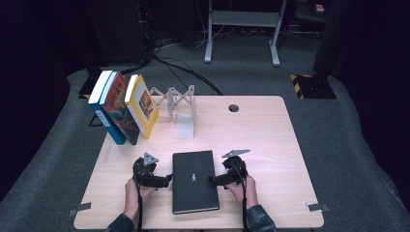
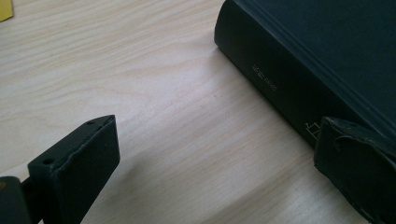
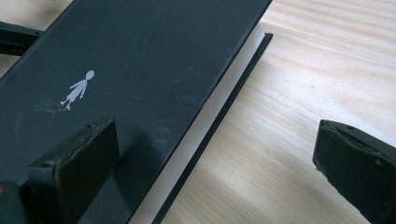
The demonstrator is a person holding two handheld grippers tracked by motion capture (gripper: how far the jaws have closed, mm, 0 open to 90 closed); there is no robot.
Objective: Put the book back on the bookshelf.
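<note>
- Black book [image 1: 194,181] lies flat on the pale wooden bench [image 1: 270,140], near the front edge, between the two claws.
- Left claw [image 1: 167,180] sits at the book's spine side, right claw [image 1: 214,180] at the page side; the high view shows both flanking it.
- Left gripper view: jaws spread, one over bare wood, the other against the spine [image 2: 280,88] with its small lettering.
- Right gripper view: jaws spread, one over the cover with its small white figure [image 3: 77,89], the other above the wood; white page edges [image 3: 205,116] show.
- Three upright books [image 1: 123,106] lean at the far left beside a metal bookend [image 1: 183,108].
</note>
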